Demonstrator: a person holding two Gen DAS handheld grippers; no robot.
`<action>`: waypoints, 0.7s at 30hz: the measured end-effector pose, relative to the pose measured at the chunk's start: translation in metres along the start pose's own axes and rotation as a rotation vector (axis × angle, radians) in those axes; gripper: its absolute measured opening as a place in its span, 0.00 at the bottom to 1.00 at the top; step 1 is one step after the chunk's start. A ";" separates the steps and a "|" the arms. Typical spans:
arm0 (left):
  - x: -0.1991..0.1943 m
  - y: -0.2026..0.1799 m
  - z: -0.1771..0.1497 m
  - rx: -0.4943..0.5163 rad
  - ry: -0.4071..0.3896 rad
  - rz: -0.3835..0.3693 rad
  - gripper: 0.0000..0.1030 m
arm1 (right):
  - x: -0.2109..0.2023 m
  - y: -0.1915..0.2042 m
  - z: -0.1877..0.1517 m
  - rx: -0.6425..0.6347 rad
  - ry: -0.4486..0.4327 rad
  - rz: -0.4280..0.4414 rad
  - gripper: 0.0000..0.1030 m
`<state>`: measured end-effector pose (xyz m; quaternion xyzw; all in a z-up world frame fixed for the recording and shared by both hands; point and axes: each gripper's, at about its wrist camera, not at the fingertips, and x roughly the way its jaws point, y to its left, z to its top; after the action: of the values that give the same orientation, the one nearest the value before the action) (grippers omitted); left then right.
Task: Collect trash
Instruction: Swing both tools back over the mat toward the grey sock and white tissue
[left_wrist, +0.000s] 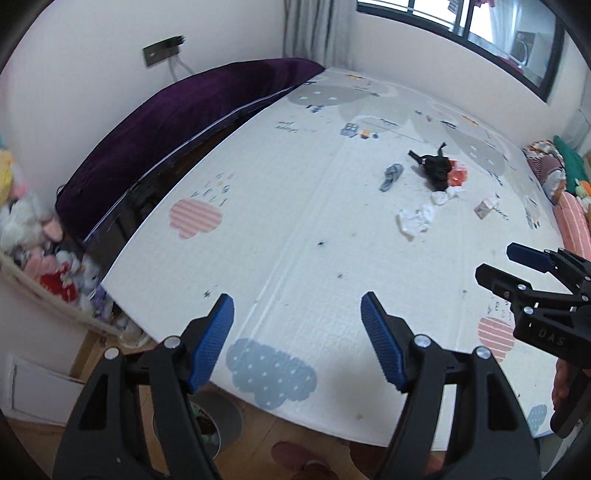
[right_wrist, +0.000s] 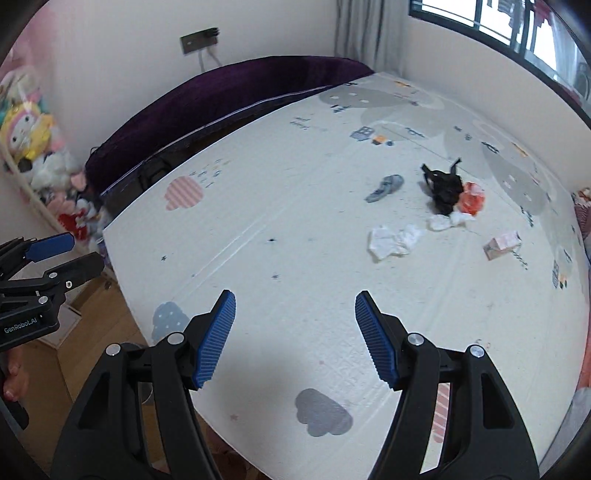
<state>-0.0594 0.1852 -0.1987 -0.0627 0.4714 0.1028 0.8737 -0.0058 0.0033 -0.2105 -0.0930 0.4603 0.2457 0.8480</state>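
Trash lies far out on a cream play mat (left_wrist: 295, 221) (right_wrist: 295, 240): a black plastic bag (left_wrist: 436, 168) (right_wrist: 445, 188), an orange wrapper (left_wrist: 457, 176) (right_wrist: 472, 199), crumpled white tissues (left_wrist: 415, 221) (right_wrist: 393, 240) and a small pink carton (left_wrist: 485, 207) (right_wrist: 502, 244). A grey sock (left_wrist: 391, 176) (right_wrist: 386, 187) lies left of the bag. My left gripper (left_wrist: 297, 339) hangs open over the mat's near edge, nothing between its blue pads. My right gripper (right_wrist: 295, 336) is open and empty too, also seen from the side at the left view's right edge (left_wrist: 502, 266).
A dark purple cushion (left_wrist: 177, 125) runs along the mat's far left side by the wall. Plush toys (left_wrist: 44, 251) pile up at left. Bedding (left_wrist: 554, 173) lies at right under a window (left_wrist: 517, 33). Wood floor, a grey round bin (left_wrist: 218, 417) and a pink slipper (left_wrist: 295, 458) sit below.
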 end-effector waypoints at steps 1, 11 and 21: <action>0.001 -0.015 0.012 0.026 -0.005 -0.016 0.69 | -0.004 -0.014 0.004 0.019 -0.002 -0.010 0.63; 0.014 -0.113 0.088 0.162 -0.039 -0.131 0.69 | -0.035 -0.118 0.036 0.164 -0.055 -0.091 0.63; 0.060 -0.130 0.143 0.255 -0.009 -0.201 0.69 | -0.008 -0.142 0.072 0.259 -0.064 -0.147 0.63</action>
<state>0.1195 0.0958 -0.1691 0.0023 0.4680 -0.0454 0.8826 0.1149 -0.0945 -0.1734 -0.0087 0.4527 0.1243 0.8829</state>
